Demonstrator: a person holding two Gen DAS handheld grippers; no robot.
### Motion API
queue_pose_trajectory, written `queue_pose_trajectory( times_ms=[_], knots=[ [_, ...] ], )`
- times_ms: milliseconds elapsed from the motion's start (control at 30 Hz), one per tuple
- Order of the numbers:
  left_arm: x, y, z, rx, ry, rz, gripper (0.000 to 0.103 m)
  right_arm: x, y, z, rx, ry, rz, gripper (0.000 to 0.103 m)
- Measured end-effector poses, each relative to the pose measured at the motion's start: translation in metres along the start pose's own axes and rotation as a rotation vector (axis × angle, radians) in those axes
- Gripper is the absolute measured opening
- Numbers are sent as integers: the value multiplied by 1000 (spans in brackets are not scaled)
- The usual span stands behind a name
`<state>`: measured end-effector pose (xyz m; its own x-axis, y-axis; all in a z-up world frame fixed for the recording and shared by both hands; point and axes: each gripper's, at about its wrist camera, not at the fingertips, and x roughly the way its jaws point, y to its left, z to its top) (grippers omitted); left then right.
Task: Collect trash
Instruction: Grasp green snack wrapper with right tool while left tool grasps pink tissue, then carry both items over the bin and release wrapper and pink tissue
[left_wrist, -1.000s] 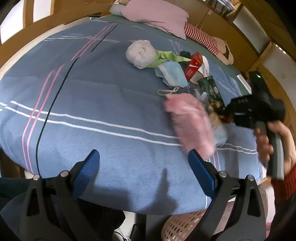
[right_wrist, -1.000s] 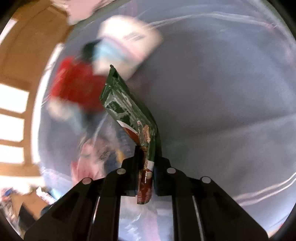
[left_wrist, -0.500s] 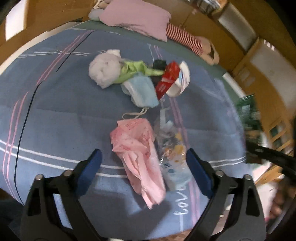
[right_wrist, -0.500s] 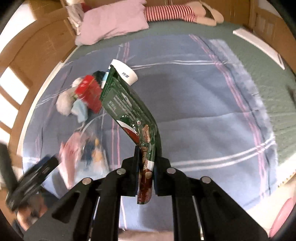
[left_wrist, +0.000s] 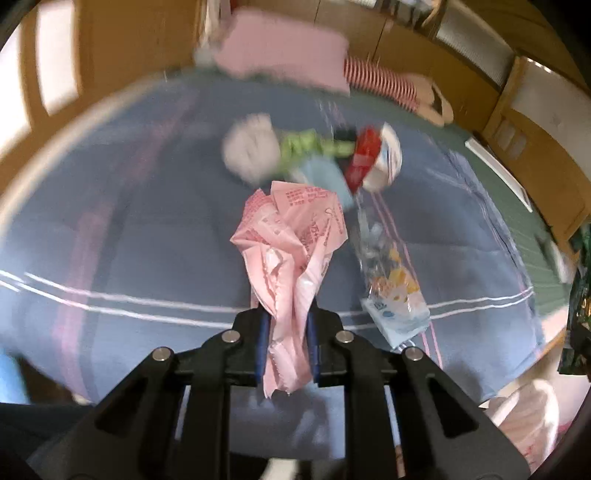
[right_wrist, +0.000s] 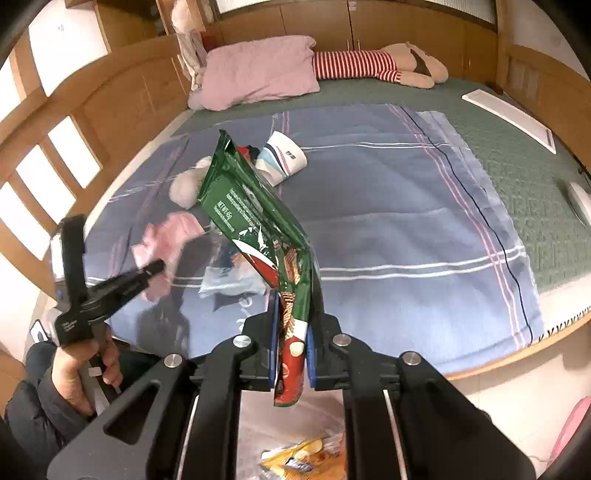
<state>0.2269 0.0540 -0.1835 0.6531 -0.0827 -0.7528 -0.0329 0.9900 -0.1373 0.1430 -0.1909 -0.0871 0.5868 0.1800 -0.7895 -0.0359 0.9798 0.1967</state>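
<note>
The left gripper (left_wrist: 285, 334) is clamped on a pink bag (left_wrist: 291, 251), lifted off the bed (left_wrist: 129, 229). The right gripper (right_wrist: 291, 332) pinches a green wrapper (right_wrist: 255, 210), held over trash (right_wrist: 295, 459) at six o'clock. Both pieces seem ready to drop, which calls for opening over the bin. Left on the bed: a clear packet (left_wrist: 391, 284) at three o'clock, and a cup (left_wrist: 386, 158), red pack (left_wrist: 364, 160) and white wad (left_wrist: 251, 149) at twelve. Nothing blocks the way.
</note>
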Motion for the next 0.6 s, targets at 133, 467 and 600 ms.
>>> queue_pose_trajectory(
  times_ms=[133, 467, 600],
  knots=[
    [-65, -15, -6, 63, -128, 25, 18, -21, -3, -17, 29, -39, -17, 13],
    [-175, -78, -41, 232, -246, -47, 18, -72, -12, -53, 48, -126, -107, 13],
    [-196, -97, -58, 281, -266, -72, 18, -89, -14, -59, 49, -155, -108, 13]
  ],
)
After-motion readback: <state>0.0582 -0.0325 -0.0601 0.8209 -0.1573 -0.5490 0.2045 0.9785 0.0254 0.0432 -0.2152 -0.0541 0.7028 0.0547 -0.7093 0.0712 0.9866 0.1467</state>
